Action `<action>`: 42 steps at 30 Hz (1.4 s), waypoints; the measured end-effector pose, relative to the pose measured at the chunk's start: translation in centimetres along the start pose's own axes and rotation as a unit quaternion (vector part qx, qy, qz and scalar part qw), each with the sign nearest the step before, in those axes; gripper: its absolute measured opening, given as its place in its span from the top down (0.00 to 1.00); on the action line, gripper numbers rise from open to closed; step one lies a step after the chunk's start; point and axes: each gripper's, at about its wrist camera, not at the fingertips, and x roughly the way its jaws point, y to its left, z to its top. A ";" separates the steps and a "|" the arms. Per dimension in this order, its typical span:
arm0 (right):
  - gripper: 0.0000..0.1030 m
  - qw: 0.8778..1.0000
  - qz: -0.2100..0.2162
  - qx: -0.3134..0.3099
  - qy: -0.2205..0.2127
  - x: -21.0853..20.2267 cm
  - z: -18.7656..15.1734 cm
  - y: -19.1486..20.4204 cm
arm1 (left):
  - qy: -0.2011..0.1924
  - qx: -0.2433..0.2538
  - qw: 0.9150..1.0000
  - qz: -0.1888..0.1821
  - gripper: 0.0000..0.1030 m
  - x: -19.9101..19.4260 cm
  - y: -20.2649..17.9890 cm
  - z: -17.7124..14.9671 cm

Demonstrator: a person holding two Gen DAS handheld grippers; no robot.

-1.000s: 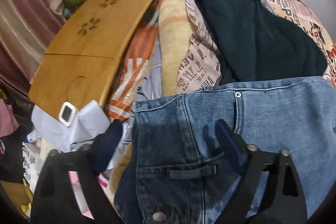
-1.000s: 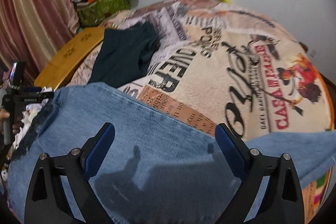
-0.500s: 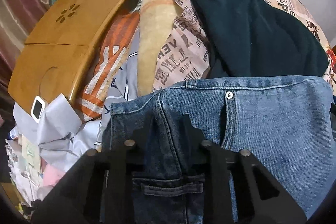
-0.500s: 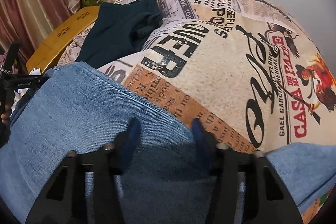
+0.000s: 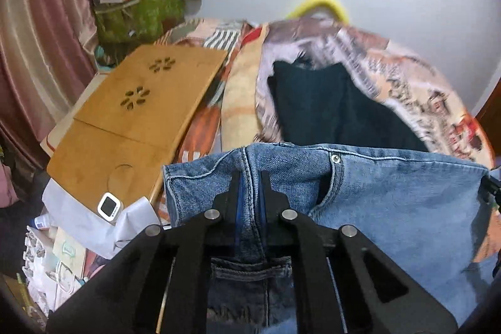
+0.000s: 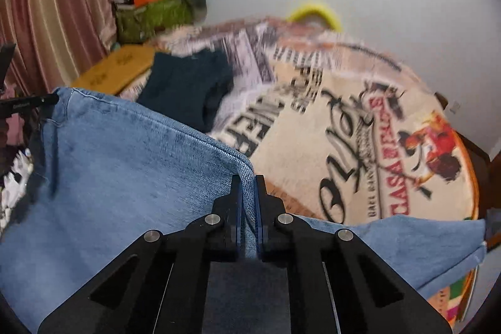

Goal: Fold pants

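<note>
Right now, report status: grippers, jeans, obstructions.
Left gripper shut on jeans at waistband. Right gripper shut on jeans' folded edge. Dark garment lies on bedspread just beyond.

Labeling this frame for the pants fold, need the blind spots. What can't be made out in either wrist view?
- Jeans: legs and hem cut off by the bottom edge and hidden behind the left gripper, left wrist view.
- Jeans under the right gripper: covered by its black frame, right wrist view.
- Blanket lettering: far part motion-blurred, unreadable, right wrist view.
- White device screen: too small, left wrist view.
</note>
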 end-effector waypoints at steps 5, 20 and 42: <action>0.95 1.000 0.008 -0.011 -0.002 -3.0 -1.4 1.3 | 0.014 0.010 1.000 -0.011 0.93 -2.0 0.4 -1.7; 0.95 0.999 0.039 -0.022 -0.006 -10.9 -7.7 6.1 | 0.018 0.035 0.999 -0.019 0.93 -9.2 1.1 -8.5; 0.94 0.998 0.056 -0.019 0.037 -12.1 -17.3 11.1 | 0.092 0.002 0.996 -0.012 0.94 -10.1 4.0 -19.8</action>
